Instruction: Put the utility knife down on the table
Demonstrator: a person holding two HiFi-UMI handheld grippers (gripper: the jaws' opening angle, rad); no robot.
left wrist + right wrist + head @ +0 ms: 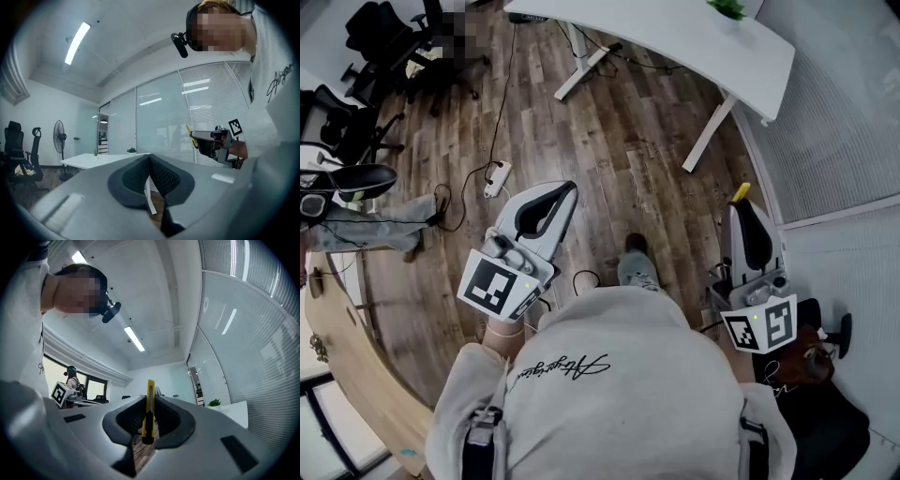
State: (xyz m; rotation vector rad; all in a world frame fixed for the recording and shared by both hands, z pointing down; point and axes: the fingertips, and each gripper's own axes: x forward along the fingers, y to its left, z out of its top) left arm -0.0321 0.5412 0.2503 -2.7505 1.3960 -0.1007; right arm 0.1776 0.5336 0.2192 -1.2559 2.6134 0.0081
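A yellow utility knife (pixel 149 411) stands upright between the jaws of my right gripper (pixel 150 401), which is shut on it. In the head view only the knife's yellow tip (pixel 740 193) pokes out past the right gripper (pixel 746 216), held at chest height on the right. My left gripper (pixel 565 193) is raised on the left, jaws closed together with nothing between them (pixel 149 161). The left gripper view also catches the right gripper (pixel 206 140) with the yellow knife (pixel 189 131) sticking out. A white table (pixel 675 37) stands ahead, across the wooden floor.
Black office chairs (pixel 380 37) stand at the far left. A power strip with cables (pixel 497 178) lies on the floor. A wooden counter edge (pixel 347 347) runs along the left. A glass wall with blinds (pixel 844 122) borders the right. A small plant (pixel 729 8) sits on the white table.
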